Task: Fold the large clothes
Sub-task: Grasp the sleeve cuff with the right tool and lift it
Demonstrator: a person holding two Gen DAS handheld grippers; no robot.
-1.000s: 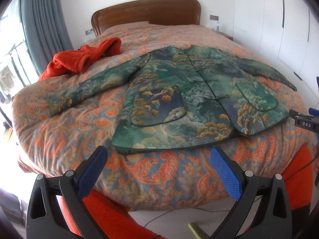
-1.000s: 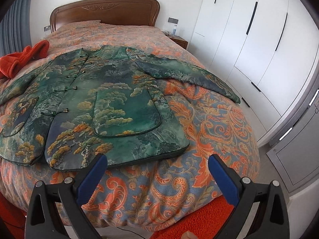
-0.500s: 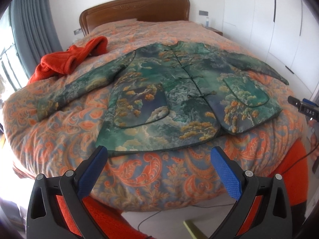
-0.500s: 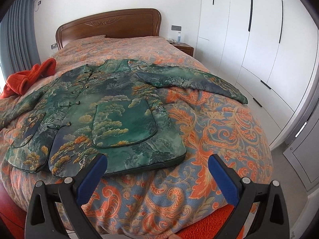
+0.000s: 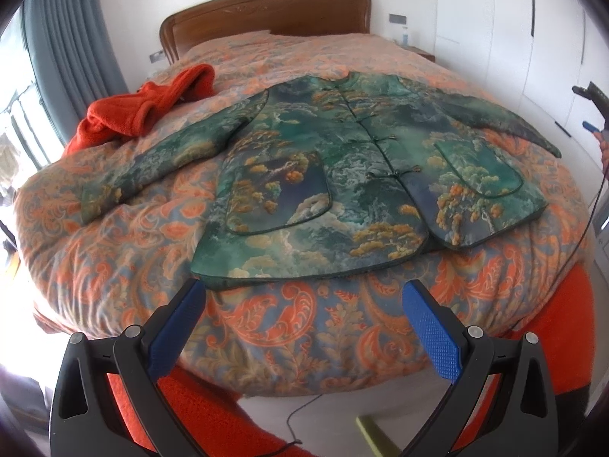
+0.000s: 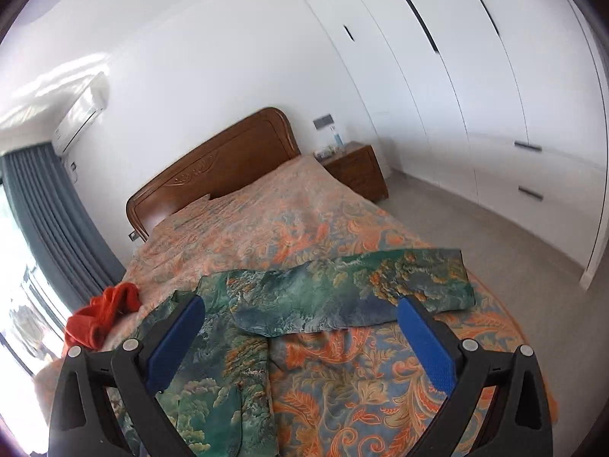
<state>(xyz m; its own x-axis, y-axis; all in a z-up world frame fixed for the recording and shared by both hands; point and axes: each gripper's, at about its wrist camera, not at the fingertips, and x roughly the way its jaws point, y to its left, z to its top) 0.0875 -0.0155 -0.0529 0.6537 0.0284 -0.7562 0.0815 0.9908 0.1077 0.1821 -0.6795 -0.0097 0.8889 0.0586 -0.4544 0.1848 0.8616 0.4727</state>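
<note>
The green jacket is being shown spread flat, front up, on the bed, w/ both sleeves laid out to the sides and the hem toward the foot end.

L gripper: jaws are being held wide apart, nothing between them. It is being held off the foot of the bed; the jacket hem is seen just beyond the jaw tips, w/ the hem's left corner lying just past the left jaw, apart from it. The rest of the jacket is lying farther off, beyond the jaws.

R gripper: jaws are likewise being held wide apart, w/ nothing gripped. It is being held over the jacket's right side. The right sleeve is seen stretched crosswise beyond the jaw tips, its cuff ending past the right jaw. The jacket body is seen lying under and behind the left jaw; contact can't be told.

An orange garment is being left bunched on the bed near the left sleeve, toward the wooden headboard. A nightstand is seen beside the bed.
</note>
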